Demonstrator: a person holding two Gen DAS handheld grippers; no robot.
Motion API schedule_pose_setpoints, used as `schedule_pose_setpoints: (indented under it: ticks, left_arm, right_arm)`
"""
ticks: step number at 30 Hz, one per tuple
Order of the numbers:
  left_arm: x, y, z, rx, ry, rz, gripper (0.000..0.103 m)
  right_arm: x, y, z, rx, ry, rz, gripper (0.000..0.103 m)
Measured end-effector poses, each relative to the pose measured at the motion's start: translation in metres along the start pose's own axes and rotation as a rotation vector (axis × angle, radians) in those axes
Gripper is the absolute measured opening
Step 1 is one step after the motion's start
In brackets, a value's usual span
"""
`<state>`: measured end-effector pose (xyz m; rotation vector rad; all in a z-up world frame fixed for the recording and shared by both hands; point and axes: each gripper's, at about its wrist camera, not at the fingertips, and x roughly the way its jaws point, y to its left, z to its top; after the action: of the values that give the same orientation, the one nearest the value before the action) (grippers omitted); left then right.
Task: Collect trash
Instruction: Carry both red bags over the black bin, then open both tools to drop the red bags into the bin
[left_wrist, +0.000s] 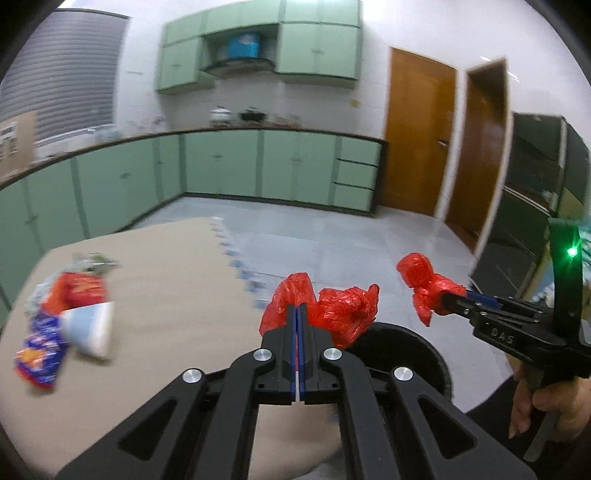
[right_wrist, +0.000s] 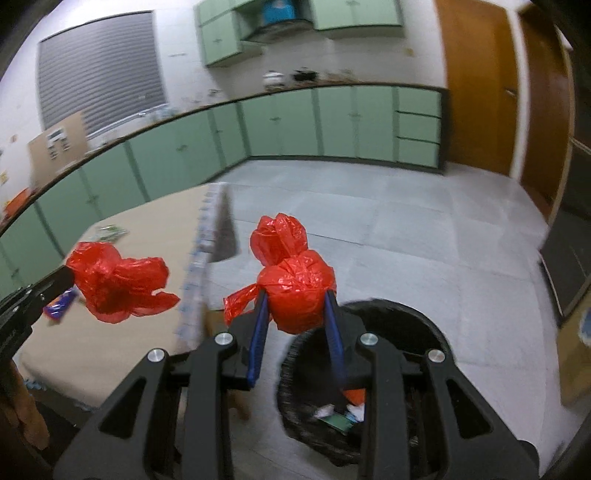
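Your left gripper (left_wrist: 298, 314) is pinched tight on a crumpled red plastic bag (left_wrist: 340, 310), jaws fully together. Your right gripper (right_wrist: 295, 299) clamps a knotted red bag bundle (right_wrist: 295, 291) between its blue pads, right above the black trash bin (right_wrist: 413, 314). Further out, on the beige table (left_wrist: 166, 266), a white paper cup (left_wrist: 92, 326) and snack wrappers (left_wrist: 40, 343) lie waiting, green cabinets (left_wrist: 221, 166) beyond.
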<state>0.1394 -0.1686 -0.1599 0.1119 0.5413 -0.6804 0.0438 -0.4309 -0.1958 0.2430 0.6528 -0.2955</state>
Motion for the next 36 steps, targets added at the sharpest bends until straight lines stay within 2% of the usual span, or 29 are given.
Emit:
schedule_pose_setpoints:
  ticks: [7, 10, 15, 16, 18, 20, 21, 22, 28, 30, 32, 36]
  left_arm:
    - [0.07, -0.069, -0.007, 0.077, 0.078, -0.123, 0.001]
    - [0.095, -0.089, -0.011, 0.098, 0.109, -0.151, 0.001]
    - [0.144, -0.112, -0.024, 0.106, 0.184, -0.179, 0.002]
    - [0.157, -0.117, -0.029, 0.111, 0.204, -0.176, 0.003]
    - [0.174, -0.121, -0.039, 0.112, 0.24, -0.183, 0.009]
    - [0.183, -0.126, -0.049, 0.125, 0.263, -0.182, 0.022]
    - [0.186, -0.127, -0.052, 0.127, 0.27, -0.185, 0.025]
    - [0.186, -0.128, -0.056, 0.128, 0.276, -0.187, 0.03]
    - [0.174, -0.12, -0.056, 0.121, 0.264, -0.148, 0.048]
    - [0.157, -0.109, -0.051, 0.095, 0.244, -0.121, 0.056]
    - [0.138, -0.096, -0.046, 0.072, 0.217, -0.089, 0.069]
    - [0.097, -0.061, -0.032, 0.031, 0.158, -0.018, 0.079]
  right_arm:
    - [0.022, -0.057, -0.017, 0.101, 0.057, -0.081, 0.028]
    - [0.038, -0.072, -0.018, 0.14, 0.096, -0.109, 0.029]
    - [0.062, -0.092, -0.025, 0.214, 0.173, -0.128, 0.037]
    - [0.063, -0.093, -0.023, 0.222, 0.172, -0.131, 0.037]
    - [0.061, -0.094, -0.023, 0.229, 0.161, -0.136, 0.045]
    - [0.06, -0.093, -0.021, 0.237, 0.154, -0.134, 0.045]
    - [0.06, -0.094, -0.021, 0.241, 0.152, -0.132, 0.045]
    - [0.059, -0.093, -0.021, 0.242, 0.146, -0.133, 0.045]
    - [0.049, -0.099, -0.019, 0.247, 0.114, -0.135, 0.049]
    - [0.045, -0.096, -0.017, 0.24, 0.105, -0.14, 0.053]
    - [0.041, -0.088, -0.014, 0.22, 0.095, -0.143, 0.057]
    - [0.031, -0.063, -0.008, 0.176, 0.078, -0.121, 0.07]
